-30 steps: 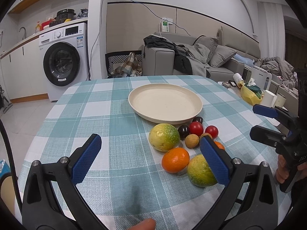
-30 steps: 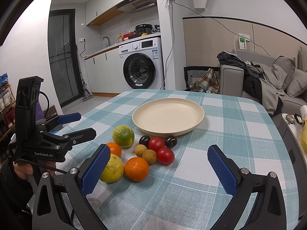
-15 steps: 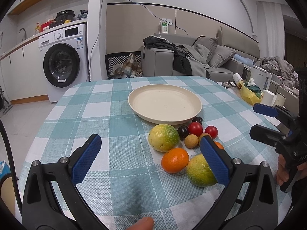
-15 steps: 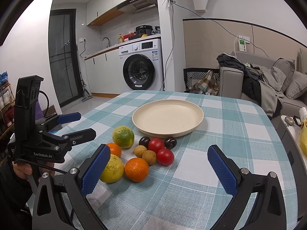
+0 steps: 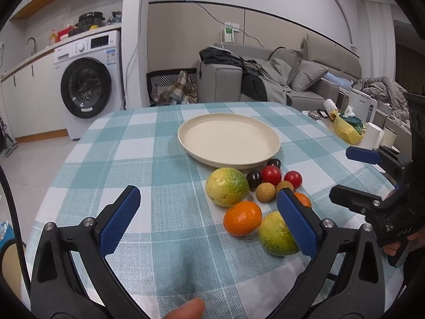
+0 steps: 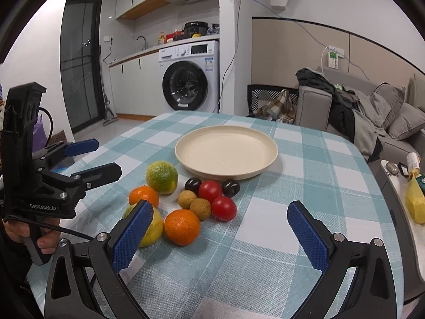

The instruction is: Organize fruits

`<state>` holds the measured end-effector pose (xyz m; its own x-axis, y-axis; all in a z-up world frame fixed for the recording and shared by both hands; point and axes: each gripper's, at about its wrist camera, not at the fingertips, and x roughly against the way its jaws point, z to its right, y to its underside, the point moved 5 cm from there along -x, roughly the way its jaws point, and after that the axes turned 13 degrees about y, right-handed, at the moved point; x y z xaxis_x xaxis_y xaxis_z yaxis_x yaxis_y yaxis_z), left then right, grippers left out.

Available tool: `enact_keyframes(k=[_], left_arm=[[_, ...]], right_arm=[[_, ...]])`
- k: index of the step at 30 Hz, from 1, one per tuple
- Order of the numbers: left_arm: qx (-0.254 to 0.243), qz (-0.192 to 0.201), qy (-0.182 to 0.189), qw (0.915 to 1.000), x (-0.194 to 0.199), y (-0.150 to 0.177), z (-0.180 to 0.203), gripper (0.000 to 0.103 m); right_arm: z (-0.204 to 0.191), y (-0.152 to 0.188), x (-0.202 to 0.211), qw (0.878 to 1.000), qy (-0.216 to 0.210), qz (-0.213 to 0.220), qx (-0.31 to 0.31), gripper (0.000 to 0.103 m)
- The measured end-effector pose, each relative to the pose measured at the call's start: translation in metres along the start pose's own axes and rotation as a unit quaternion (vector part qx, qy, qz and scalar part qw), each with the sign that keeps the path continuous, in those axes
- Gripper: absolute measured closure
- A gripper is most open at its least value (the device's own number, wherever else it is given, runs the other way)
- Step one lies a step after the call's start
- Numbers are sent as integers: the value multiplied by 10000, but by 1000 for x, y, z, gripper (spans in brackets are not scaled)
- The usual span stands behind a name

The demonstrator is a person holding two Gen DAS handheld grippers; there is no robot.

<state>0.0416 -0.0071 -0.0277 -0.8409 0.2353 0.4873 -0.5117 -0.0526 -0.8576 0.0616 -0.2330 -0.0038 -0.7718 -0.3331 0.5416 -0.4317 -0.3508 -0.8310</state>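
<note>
An empty cream plate (image 5: 228, 138) (image 6: 225, 151) sits mid-table on the checked cloth. In front of it lies a cluster of fruit: a green-yellow citrus (image 5: 227, 190) (image 6: 162, 176), an orange (image 5: 242, 218) (image 6: 182, 227), a second yellowish citrus (image 5: 276, 235) (image 6: 151, 228), another orange (image 6: 143, 195), red tomatoes (image 5: 271, 174) (image 6: 209, 190), dark plums (image 5: 253, 178) (image 6: 192, 183) and brown longans (image 5: 265, 191) (image 6: 203, 207). My left gripper (image 5: 209, 222) hovers open, left of the fruit and near it, holding nothing. My right gripper (image 6: 220, 236) is open and empty just before the cluster.
The table edge curves close on both sides. A side counter with a yellow bag (image 5: 345, 130) (image 6: 415, 204) and cups stands to the right. A washing machine (image 5: 87, 85) and a sofa (image 5: 292, 79) are beyond the table. A fingertip (image 5: 188, 311) shows at the bottom edge.
Both grippers stay open and almost still; the views shift only slightly. No fruit has moved.
</note>
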Motion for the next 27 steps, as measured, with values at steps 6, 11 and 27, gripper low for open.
enact_keyframes(k=[6, 11, 27], left_arm=[[-166, 11, 149, 9998, 3, 1, 8, 1], [-352, -175, 337, 9987, -2, 6, 22, 1], [-589, -804, 1088, 9891, -15, 23, 49, 3]], right_arm=[[-4, 6, -12, 9993, -28, -342, 129, 0], [-5, 12, -23, 9974, -78, -692, 201, 2], [-13, 28, -39, 9884, -470, -1423, 266, 20]])
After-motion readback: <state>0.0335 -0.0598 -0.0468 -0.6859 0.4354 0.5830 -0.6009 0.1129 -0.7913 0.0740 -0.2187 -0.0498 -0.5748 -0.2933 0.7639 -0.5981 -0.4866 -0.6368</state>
